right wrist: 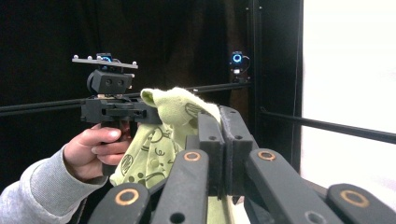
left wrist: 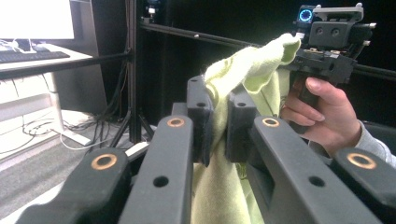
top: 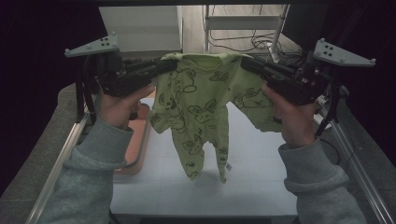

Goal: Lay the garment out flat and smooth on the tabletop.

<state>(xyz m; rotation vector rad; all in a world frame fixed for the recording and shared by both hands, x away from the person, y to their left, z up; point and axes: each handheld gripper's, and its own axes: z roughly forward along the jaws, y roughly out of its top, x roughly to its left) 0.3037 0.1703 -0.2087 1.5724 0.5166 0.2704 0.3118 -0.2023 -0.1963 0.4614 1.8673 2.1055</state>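
High view above, looking down; both gripper views close along their jaws, sharing the green baby suit (top: 201, 107).

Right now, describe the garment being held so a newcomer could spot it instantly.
Above the white table, between the left gripper and the right gripper, hangs a baby sleepsuit, pinched at each shoulder. It is pale green with dark animal outlines, unlike the plain orange tray lying below.

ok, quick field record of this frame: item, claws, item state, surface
item: green baby onesie, animal print
left claw: shut on one shoulder of the onesie
right claw: shut on the other shoulder
item state: hanging spread between the claws, legs dangling above the table
surface: white table; orange tray at its left edge
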